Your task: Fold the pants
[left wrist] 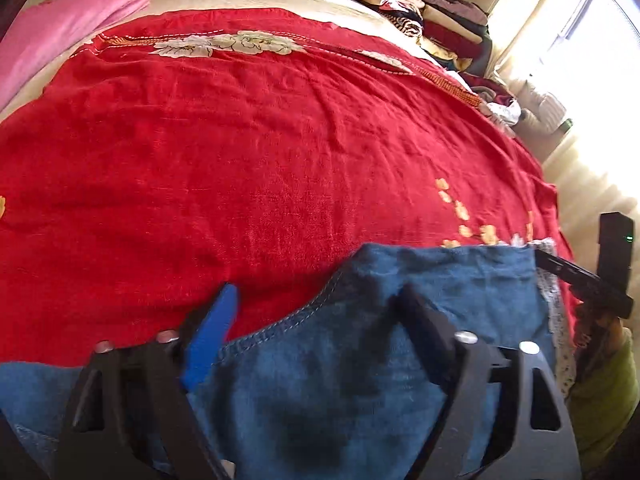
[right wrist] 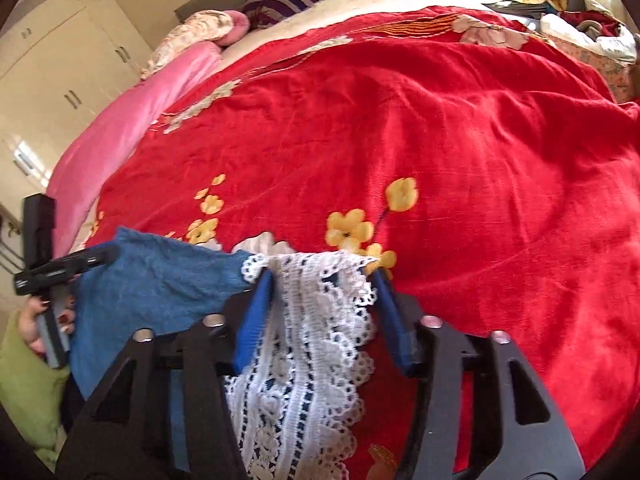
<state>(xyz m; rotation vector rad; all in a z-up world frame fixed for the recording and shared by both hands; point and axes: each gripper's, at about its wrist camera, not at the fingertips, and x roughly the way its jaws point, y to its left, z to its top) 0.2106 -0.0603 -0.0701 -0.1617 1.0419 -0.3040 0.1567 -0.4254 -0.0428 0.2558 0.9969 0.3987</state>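
Denim is what we have under both tools: the blue pants [left wrist: 360, 340] lie at the near edge of the bed, on the red blanket [left wrist: 240, 140], with their white lace trim [right wrist: 316, 320] on the right-hand side.

Our left claw [left wrist: 316, 312] stands spread over the denim; its blue pad rests by the stitched seam, the other finger lies on the cloth, and neither bites into anything. Our right claw [right wrist: 322, 280] straddles the lace with its pads close on either side, yet a sliver of gap shows at the right pad, so we judge the lace is between the fingers but not firmly pinched.

The risks we see from here:
- The lace is loose and holey. If we lift by it alone, it may slide out of the right claw or stretch, and the denim would stay behind.
- With the left claw gripping nothing, any pull by the right would drag one corner only, twisting the pants and spoiling a straight fold.
- The blanket is soft and wrinkled. A pad closing low may catch red cloth together with the denim, so the blanket would rise with the fold.
- The pants sit at the bed's edge; a careless tug toward us may slip them off onto the floor.
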